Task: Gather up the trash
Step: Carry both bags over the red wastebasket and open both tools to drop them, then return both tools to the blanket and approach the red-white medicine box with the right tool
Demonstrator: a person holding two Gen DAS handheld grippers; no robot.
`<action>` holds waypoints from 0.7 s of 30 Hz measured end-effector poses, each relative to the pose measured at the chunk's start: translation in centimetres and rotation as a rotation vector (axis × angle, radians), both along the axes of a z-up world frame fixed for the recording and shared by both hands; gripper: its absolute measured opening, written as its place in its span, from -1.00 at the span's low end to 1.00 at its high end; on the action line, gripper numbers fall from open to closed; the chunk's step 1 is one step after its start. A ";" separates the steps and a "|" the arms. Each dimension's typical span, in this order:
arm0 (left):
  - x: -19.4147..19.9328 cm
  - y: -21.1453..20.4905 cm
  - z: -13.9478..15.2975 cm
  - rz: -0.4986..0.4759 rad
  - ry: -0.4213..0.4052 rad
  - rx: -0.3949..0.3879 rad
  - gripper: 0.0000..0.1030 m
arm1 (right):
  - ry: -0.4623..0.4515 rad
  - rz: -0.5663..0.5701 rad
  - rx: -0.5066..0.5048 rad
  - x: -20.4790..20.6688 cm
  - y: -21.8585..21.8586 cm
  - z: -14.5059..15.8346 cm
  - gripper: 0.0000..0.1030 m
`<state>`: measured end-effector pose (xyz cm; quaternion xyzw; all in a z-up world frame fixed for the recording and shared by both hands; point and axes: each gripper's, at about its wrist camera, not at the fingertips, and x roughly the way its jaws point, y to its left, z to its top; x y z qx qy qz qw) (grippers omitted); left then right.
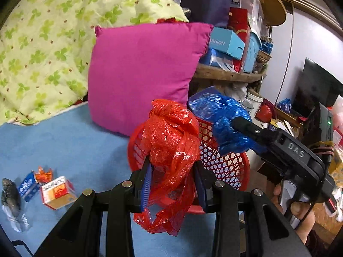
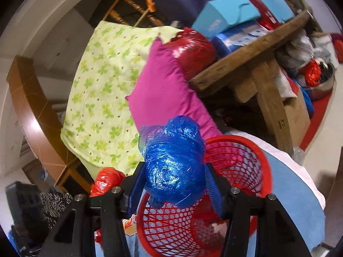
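Item one: red plastic bag (image 1: 171,141), crumpled thin film, clamped between the blue pads of the left gripper (image 1: 173,184), jaws drawn in narrow on the bunched middle with loose tails hanging below; it hangs in front of and partly over the near rim of the red mesh basket (image 1: 227,167). Item two: blue plastic bag (image 2: 174,167), balled and knotted at the top, pinched between the pads of the right gripper (image 2: 173,184), jaws about half apart around the bulk; in the right wrist view it sits directly above the basket's open mouth. Receptacle: the basket stands on a blue bed sheet (image 1: 64,145) beside a magenta cushion (image 1: 143,75) and a green clover-print quilt (image 1: 47,42). Uncollected lots on the sheet, well apart from the basket: an orange-and-white carton (image 1: 57,192), a small blue box (image 1: 27,187), an orange wrapper (image 1: 44,174) and a crinkled clear wrapper (image 1: 12,205). Handling notes: both bags look near weightless, soft and slippery (film of this sort tends to cling to ribbed pads on release), so they are best gripped on a dense wad or knot, never a single loose flap, which would likely tear or slide out. The cartons look light and crushable, and are probably best taken across their flat faces. The basket is stiff but light, and a knock on the rim could tip it.
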<state>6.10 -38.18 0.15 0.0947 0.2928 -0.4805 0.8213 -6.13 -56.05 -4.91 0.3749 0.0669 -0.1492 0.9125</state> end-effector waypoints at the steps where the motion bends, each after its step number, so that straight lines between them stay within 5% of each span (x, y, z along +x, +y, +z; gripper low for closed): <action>1: 0.1 -0.4 -0.2 -0.003 0.006 0.005 -0.25 | 0.006 -0.005 0.021 -0.3 -0.6 -0.4 0.14; 5: 0.1 -1.9 -1.3 -0.031 0.034 0.034 -0.23 | 0.032 -0.005 0.067 -0.5 -1.7 -1.2 0.18; 9: -0.1 -2.6 -2.0 -0.022 0.027 0.045 0.20 | 0.041 0.003 0.100 -0.4 -2.1 -1.6 0.29; 11: -0.1 -2.3 -2.1 -0.013 0.012 0.041 0.25 | 0.046 0.005 0.096 -0.4 -2.1 -1.6 0.36; 21: 1.1 3.7 -3.5 0.088 0.023 0.030 0.31 | -0.019 0.019 -0.034 0.4 1.5 0.8 0.36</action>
